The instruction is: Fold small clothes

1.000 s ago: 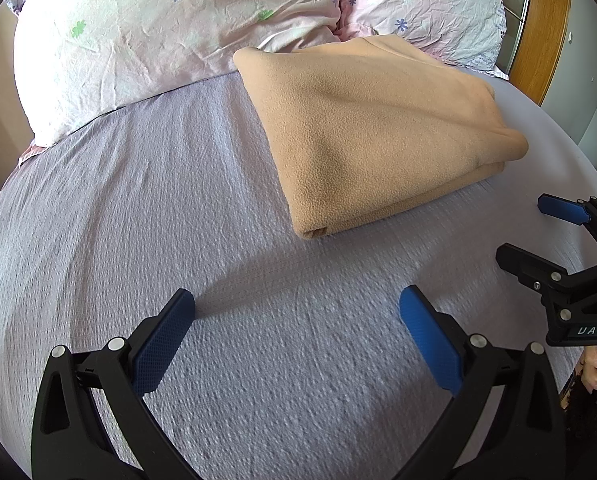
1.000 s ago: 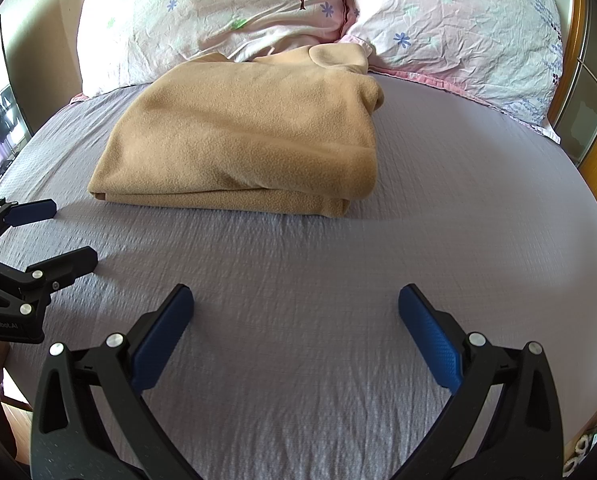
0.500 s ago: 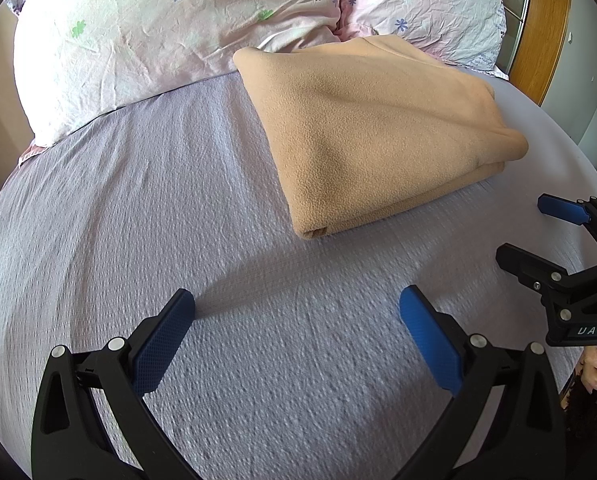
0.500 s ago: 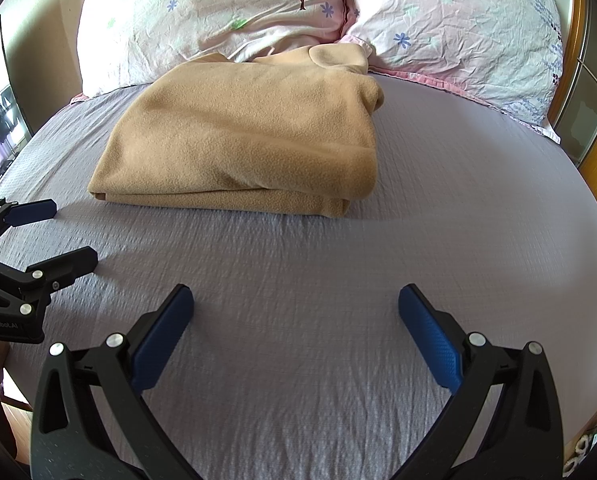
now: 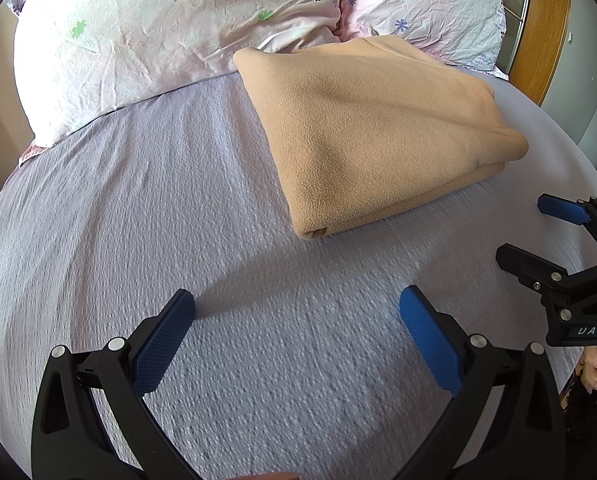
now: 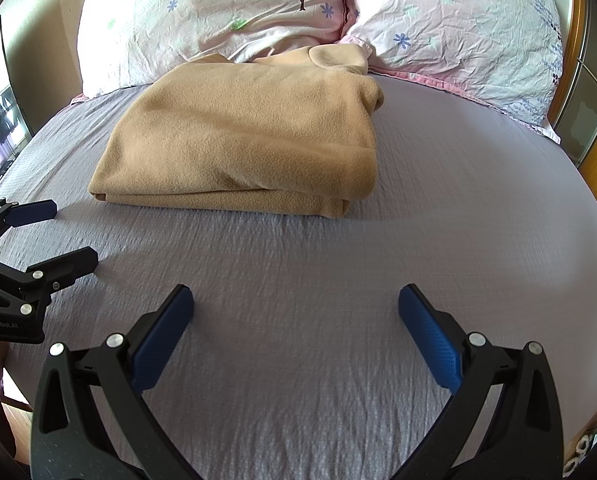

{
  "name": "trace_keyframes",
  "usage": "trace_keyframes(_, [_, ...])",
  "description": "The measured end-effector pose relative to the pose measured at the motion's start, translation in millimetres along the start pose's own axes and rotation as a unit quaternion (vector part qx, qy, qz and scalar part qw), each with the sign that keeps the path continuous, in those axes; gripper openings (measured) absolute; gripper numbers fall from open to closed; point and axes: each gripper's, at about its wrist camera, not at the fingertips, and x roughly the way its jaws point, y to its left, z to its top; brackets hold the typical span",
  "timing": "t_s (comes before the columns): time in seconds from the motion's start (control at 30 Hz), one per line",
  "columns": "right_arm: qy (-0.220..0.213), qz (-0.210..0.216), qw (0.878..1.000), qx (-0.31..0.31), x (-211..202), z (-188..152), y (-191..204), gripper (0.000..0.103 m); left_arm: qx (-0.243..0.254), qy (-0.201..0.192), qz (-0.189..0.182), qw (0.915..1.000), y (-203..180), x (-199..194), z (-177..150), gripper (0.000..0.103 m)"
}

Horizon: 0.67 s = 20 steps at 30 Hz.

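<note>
A tan fleece garment (image 5: pixel 374 136) lies folded in a flat stack on the lilac bedsheet (image 5: pixel 146 208), its far edge against the pillows. It also shows in the right wrist view (image 6: pixel 250 140). My left gripper (image 5: pixel 296 324) is open and empty, low over the sheet, short of the garment's near left corner. My right gripper (image 6: pixel 294 320) is open and empty, over the sheet in front of the garment. Each gripper shows in the other's view: the right one (image 5: pixel 526 228) at the right edge, the left one (image 6: pixel 66 236) at the left edge.
Two pink floral pillows (image 6: pixel 234 8) (image 6: pixel 458 28) lie at the head of the bed. A wooden headboard frame (image 5: pixel 538 28) rises at the far right. The bed's right edge (image 6: pixel 594 216) drops off near it.
Both views show slight motion blur over the sheet and a small shift of the left gripper. The garment has not moved and both grippers stay open.
</note>
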Motion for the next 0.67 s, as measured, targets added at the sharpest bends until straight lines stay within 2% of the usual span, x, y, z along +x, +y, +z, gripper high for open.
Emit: trace_keyframes(0.67, [0.000,0.000,1.000,0.000,-0.1,0.5,0.2,0.101,0.000,-0.003,0.001,1.0000,-0.5,0.5,-0.4,0.102])
